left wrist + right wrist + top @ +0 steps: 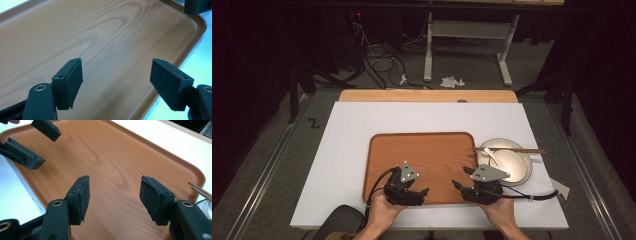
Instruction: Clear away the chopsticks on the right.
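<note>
A brown wooden tray (419, 150) lies in the middle of the white mat and holds nothing. My left gripper (424, 192) hovers over the tray's near left part, open, with only tray wood (100, 42) between its jaws. My right gripper (458, 186) hovers over the near right part, also open and holding nothing (113, 195). The two point toward each other. In the right gripper view the left gripper (37, 142) shows at the top left. To the right of the tray stands a pale bowl (514, 167) with a white spoon (493, 156) inside and chopsticks (512, 149) across its rim.
The white mat (352, 150) covers a wooden table whose far edge (427, 95) shows. A white arrow-shaped paper (560, 189) lies at the mat's right edge. A dark rounded object (339, 222) sits at the near left corner. Cables and a stand's legs are on the floor beyond.
</note>
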A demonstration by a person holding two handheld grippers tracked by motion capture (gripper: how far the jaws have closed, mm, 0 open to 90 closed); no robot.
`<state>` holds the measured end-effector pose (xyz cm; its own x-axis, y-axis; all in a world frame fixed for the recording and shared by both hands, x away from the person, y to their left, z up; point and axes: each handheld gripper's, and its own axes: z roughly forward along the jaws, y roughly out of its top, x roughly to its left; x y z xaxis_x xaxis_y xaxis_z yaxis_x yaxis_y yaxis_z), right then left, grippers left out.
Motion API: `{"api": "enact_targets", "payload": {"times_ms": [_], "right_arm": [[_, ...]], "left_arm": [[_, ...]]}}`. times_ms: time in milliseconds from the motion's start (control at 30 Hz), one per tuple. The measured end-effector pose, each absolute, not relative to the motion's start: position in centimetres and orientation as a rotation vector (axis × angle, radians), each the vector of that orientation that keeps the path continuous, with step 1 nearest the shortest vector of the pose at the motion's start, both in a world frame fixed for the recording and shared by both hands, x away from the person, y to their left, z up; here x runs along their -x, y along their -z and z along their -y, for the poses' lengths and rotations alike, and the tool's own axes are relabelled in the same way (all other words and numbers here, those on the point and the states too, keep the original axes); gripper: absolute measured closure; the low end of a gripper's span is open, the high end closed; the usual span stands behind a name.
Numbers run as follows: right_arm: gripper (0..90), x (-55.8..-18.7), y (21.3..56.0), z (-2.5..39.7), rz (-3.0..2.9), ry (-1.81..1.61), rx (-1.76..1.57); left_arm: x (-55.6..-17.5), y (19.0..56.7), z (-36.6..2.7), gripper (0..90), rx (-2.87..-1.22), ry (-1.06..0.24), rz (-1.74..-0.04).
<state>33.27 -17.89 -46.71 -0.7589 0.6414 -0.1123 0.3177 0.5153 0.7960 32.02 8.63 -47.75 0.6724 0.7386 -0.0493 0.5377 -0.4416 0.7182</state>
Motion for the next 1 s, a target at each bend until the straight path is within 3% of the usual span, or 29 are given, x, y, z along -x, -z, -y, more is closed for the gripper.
{"api": "enact_targets", "payload": {"times_ms": [700, 1000], "right_arm": [[41.4, -32.9, 45.3, 19.7, -2.369, -1.189, -0.778], [46.6, -32.8, 43.4, 21.4, -2.356, -1.211, -0.824]], "left_arm": [[-32.0, 48.0, -8.3, 26.0, -2.178, -0.376, -0.965], [-32.0, 48.0, -8.4, 25.8, -2.174, -0.369, -0.964]]}}
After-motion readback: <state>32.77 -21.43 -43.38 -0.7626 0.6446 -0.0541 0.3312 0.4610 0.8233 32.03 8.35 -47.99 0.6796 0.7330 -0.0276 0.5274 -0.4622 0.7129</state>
